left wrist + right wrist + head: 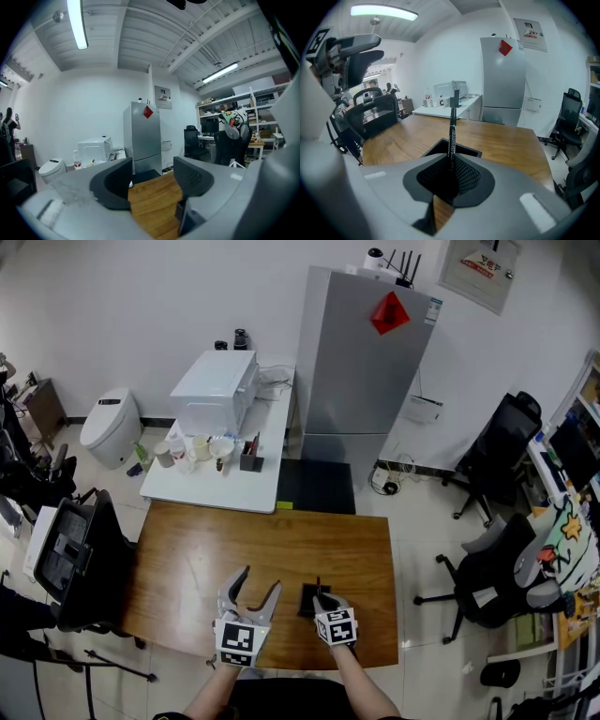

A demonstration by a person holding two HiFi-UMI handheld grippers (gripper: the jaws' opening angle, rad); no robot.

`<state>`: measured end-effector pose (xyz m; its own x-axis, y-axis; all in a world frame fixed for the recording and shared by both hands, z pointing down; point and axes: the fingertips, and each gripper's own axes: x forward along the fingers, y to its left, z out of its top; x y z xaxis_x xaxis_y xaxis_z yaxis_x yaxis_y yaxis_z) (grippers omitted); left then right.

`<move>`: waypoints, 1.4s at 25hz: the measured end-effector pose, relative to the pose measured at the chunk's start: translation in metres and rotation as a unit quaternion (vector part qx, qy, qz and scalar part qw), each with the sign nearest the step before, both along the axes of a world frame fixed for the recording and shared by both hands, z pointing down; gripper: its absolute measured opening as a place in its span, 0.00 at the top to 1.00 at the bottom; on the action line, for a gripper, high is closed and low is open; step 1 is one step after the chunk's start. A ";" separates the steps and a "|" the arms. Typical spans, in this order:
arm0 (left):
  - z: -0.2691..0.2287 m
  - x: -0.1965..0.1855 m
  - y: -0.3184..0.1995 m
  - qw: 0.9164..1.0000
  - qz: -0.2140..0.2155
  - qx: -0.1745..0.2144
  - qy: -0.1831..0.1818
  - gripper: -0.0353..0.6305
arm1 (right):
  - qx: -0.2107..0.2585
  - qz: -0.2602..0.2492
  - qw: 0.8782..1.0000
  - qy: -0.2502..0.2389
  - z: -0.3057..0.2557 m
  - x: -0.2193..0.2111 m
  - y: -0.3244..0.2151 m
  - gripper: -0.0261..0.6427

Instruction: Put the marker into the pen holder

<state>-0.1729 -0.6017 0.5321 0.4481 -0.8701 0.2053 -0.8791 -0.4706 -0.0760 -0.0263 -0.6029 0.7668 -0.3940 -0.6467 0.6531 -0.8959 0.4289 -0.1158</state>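
Marker (318,586), thin and black, stands nearly upright in the head view, clamped in the right gripper (321,597) near the front edge of the wooden table (281,545). The black square pen holder (306,604) sits on the table, touching or just left of that gripper's tip. From this height I cannot tell whether the marker's lower end is already inside it. The left gripper (260,581) hovers just beside it to the left, its two jaws spread in a wide V with nothing between them. Beyond the wooden table stand a white side table (253,479) crowded with small items and a tall grey fridge (361,362). In the left gripper view, the left gripper (152,180) shows its jaws well apart, and only bare tabletop (154,201) lies in the gap. The fridge (143,136) rises in the distance. In the right gripper view, the right gripper (450,176) has its jaws closed tight on the marker (452,126). The marker's barrel rises straight up out of the dark pads, with white lettering running along it. The pen holder (469,151) shows as an open black square rim directly past the jaws. The marker's shaft crosses in front of that opening, and its bottom end is hidden by the pads.
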 end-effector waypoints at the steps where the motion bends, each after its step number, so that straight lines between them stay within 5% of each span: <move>1: 0.000 0.000 0.000 1.000 0.000 0.000 0.000 0.53 | 0.000 0.000 1.000 -0.001 -0.001 0.000 0.000 0.89; 35: 0.004 -0.004 0.008 1.000 -0.005 -0.006 0.004 0.53 | 0.003 0.021 1.000 -0.012 -0.001 0.002 0.000 0.89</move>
